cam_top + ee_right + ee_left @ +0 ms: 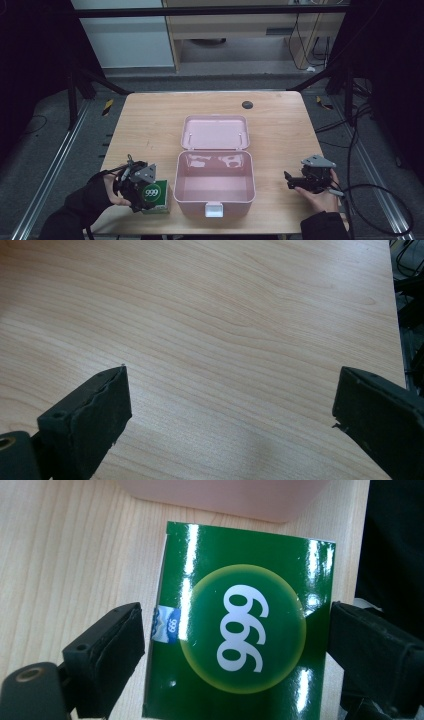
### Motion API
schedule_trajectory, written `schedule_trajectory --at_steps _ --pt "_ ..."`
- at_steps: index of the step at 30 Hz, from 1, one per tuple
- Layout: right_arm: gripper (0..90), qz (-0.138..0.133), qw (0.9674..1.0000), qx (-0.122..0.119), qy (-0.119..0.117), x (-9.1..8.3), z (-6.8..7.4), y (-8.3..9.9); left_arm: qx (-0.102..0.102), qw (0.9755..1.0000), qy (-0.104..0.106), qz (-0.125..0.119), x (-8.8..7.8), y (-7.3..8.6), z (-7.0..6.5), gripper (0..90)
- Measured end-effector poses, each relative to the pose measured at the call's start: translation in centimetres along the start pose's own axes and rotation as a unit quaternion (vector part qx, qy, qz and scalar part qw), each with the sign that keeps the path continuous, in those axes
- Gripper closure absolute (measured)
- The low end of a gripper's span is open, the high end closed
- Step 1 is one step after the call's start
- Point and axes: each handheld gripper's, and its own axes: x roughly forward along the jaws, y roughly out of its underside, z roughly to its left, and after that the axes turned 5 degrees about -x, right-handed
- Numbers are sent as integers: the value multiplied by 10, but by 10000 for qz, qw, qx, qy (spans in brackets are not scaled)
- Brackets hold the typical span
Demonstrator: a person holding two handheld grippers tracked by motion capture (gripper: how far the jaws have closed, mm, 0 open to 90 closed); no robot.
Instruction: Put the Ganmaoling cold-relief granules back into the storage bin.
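Straddling the green 999 box (pixel 240 625) at the worktop's (pixel 150 125) near left, the left tool (pixel 145 192) stands spread, not yet gripping; the open pink case (pixel 215 192) waits empty; right tool (pixel 292 181) idles spread.

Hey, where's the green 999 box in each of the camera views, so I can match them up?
High view: the green 999 box lies at lower left, under the left gripper, beside the pink case.
Left gripper view: the box fills the centre, between open jaws, a gap showing at the left one.
Right gripper view: bare wooden table.
Shared landmark: the table's wood grain.
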Motion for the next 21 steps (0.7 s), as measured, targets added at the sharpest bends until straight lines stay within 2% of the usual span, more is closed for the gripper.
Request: schedule_trajectory --at_steps 13,21 --pt "26 70 10000 -24 -43 2 1 1 89 9996 101 240 17 -1 2 95" --pt "26 89 9999 -61 -57 3 1 1 56 9996 124 257 23 -1 2 99"
